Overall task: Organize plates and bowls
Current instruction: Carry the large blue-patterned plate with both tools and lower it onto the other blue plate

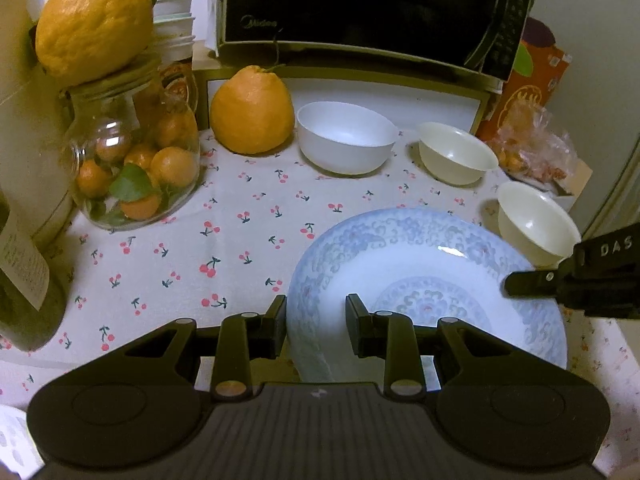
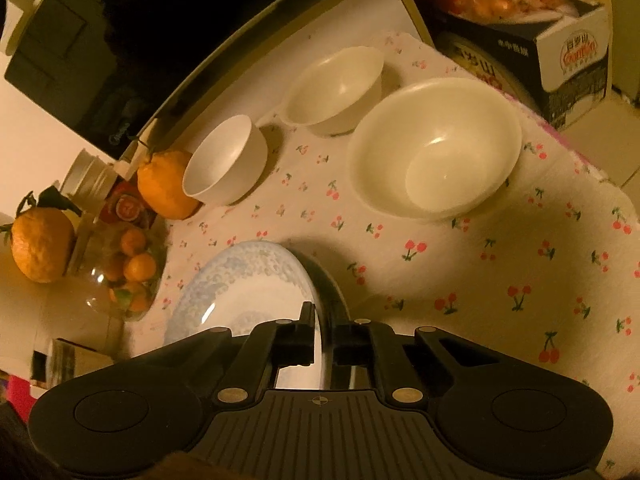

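Left tool [image 1: 316,320] is seen nearest the lens, its two pads pinched on the near rim of the blue-patterned plate [image 1: 424,292], one pad outside the wall, one inside. Right tool [image 2: 323,336] is pressed together on the opposite rim of the same plate, whose edge is gripped between its pads; its black finger is also seen at the right edge of the left wrist view. Whether the plate is lifted off the bench [image 1: 180,248] or resting on it cannot be told.

Just past the plate, a cream bowl [image 1: 532,220] is placed on the cherry-print cloth, near the plate's far right edge. A second cream bowl [image 1: 456,152] is set further back, and a white bowl [image 1: 346,136] is placed to its left, apart from it. A large orange citrus fruit [image 1: 252,110] is located just beside the white bowl. A glass jar [image 1: 132,160] filled with small oranges is seen at the left, with another big citrus [image 1: 94,20] perched on its mouth. A microwave [image 1: 360,4] is raised on a shelf behind the bowls. A carton [image 2: 560,64] is seen at the far right.
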Demonstrator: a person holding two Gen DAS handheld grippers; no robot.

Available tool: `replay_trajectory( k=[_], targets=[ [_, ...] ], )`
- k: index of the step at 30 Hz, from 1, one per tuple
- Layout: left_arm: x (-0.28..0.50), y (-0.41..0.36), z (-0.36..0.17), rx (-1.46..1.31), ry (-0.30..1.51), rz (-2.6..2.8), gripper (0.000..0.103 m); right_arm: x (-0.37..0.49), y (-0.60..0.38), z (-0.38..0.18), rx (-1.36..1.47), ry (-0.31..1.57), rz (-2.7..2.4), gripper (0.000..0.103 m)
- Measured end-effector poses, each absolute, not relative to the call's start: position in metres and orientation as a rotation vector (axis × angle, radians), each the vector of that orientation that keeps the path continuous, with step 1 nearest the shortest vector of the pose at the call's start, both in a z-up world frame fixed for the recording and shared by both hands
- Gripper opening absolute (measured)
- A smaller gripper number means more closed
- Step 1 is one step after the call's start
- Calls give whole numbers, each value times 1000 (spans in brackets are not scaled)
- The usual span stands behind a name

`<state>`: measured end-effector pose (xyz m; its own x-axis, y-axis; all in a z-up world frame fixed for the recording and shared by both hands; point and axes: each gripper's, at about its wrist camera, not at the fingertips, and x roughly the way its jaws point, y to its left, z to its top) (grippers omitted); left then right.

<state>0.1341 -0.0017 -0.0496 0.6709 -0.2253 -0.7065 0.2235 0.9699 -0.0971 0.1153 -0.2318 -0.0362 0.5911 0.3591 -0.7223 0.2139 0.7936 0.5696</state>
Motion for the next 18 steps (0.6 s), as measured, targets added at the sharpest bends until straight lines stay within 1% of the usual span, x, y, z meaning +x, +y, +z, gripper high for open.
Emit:
replay_trajectory(
  k=[8,18],
  targets=[
    [132,-6,-55,41,792,-244,27,114,-226,-29,576,914,98,8],
    [129,-9,-58,97,800,-234,22,112,-220,-23,494,901,100,8]
  ],
)
